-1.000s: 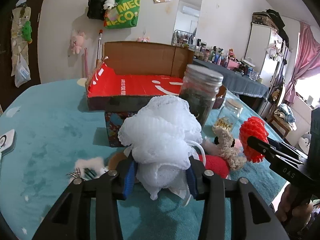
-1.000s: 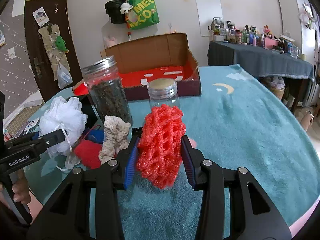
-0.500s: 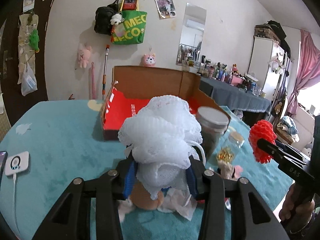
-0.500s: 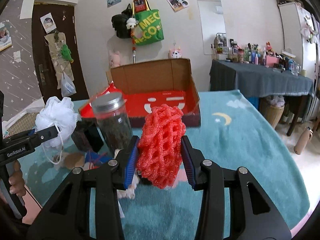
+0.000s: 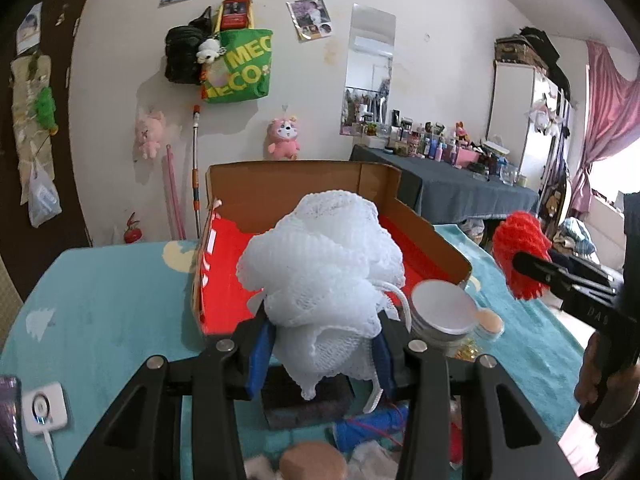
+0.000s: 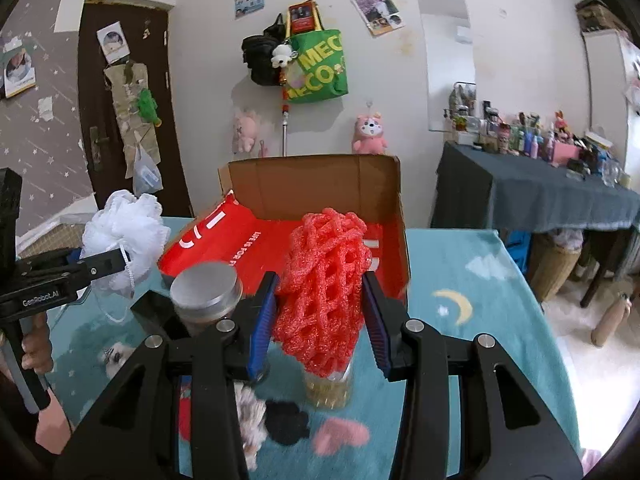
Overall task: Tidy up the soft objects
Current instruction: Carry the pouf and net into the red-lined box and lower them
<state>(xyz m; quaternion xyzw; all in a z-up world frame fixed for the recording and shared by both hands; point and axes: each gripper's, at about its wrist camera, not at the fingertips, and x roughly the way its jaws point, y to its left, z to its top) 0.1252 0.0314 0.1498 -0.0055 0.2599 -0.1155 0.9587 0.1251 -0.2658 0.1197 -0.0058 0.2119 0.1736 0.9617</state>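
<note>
From the left wrist view, the left gripper (image 5: 320,354) has its blue-padded fingers (image 5: 260,354) closed on the lower part of a white mesh bath pouf (image 5: 320,264), which bulges out above them; its looped white cord (image 5: 402,304) hangs on the right. The pouf is held in the air in front of the open cardboard box with a red lining (image 5: 404,240), likely so that it can be dropped in from above. Beside the box stand a tall glass jar with a silver lid (image 5: 440,312) and, further right, a smaller jar with a tan lid (image 5: 489,323). The counter under a teal cloth (image 5: 112,300) also carries a small white device on a cable (image 5: 43,408).

From the right wrist view, the right gripper (image 6: 320,316) grips a red foam net sleeve (image 6: 324,288), pinched at its sides and standing upright, clear of the counter and facing the same red-lined box (image 6: 244,248). At the left edge a hand (image 6: 38,350) holds the other tool with the white pouf (image 6: 124,236). Below, a cream knitted toy (image 6: 250,416), a black soft piece (image 6: 286,420) and a pink soft piece (image 6: 340,434) lie on the cloth, apparently not yet sorted.
</note>
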